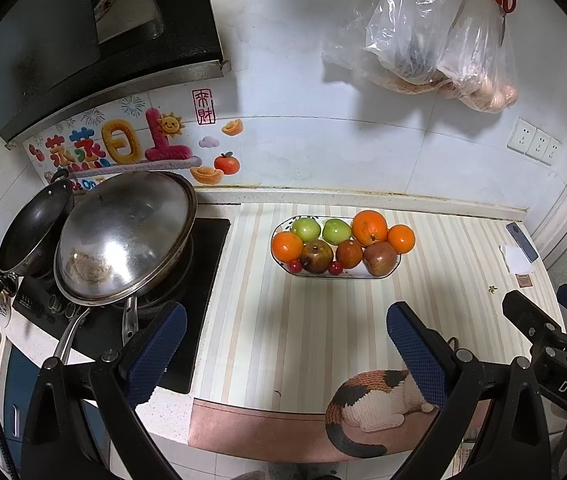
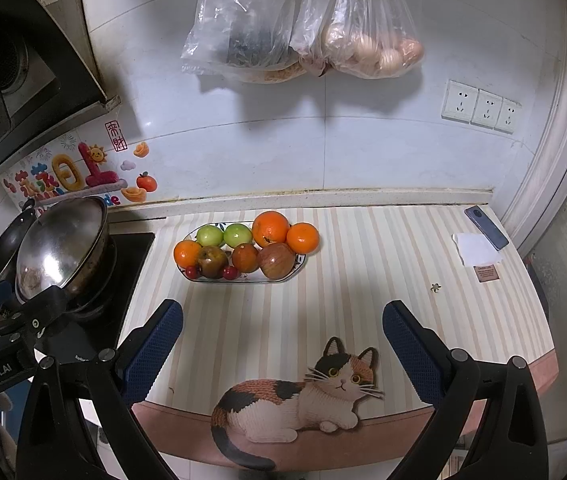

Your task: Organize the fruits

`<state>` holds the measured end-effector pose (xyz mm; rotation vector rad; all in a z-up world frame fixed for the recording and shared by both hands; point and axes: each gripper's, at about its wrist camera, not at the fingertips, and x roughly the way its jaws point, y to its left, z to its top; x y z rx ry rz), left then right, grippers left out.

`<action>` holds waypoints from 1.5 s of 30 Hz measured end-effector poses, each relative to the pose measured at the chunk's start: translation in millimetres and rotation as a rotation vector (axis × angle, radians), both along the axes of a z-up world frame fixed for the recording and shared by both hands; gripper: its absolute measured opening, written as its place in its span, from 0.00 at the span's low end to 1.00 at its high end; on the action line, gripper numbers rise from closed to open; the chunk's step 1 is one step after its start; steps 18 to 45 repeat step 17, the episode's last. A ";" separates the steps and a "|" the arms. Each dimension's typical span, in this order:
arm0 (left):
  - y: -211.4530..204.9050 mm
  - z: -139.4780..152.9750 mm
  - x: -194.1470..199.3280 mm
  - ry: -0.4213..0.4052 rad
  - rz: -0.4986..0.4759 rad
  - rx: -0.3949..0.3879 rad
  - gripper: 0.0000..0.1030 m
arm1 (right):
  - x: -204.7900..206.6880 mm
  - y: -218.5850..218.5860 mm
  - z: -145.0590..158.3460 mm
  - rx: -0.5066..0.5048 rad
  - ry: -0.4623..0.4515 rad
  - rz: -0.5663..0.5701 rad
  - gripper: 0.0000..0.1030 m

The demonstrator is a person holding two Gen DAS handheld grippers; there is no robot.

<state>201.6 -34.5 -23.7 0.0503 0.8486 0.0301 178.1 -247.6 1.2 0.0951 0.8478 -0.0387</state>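
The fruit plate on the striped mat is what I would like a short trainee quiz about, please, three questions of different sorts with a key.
1. Count: how many green apples lie on the plate?
2. True or false: the right gripper is shut on an orange.
3. Multiple choice: what lies near the right end of the counter, beside the white paper? A) a knife B) a phone C) a cup

Key:
1. Two, side by side at the back of the plate.
2. False; both it and the left gripper are open and hold nothing, short of the plate.
3. B.
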 end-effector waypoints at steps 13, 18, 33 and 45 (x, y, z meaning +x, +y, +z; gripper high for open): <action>2.1 0.9 -2.4 0.001 0.001 -0.002 1.00 | -0.1 1.2 0.6 0.005 0.005 0.001 0.99; 6.1 -0.6 -2.4 -0.006 -0.001 -0.007 1.00 | 0.6 1.3 1.3 0.009 0.006 0.004 0.99; 6.1 -0.6 -2.4 -0.006 -0.001 -0.007 1.00 | 0.6 1.3 1.3 0.009 0.006 0.004 0.99; 6.1 -0.6 -2.4 -0.006 -0.001 -0.007 1.00 | 0.6 1.3 1.3 0.009 0.006 0.004 0.99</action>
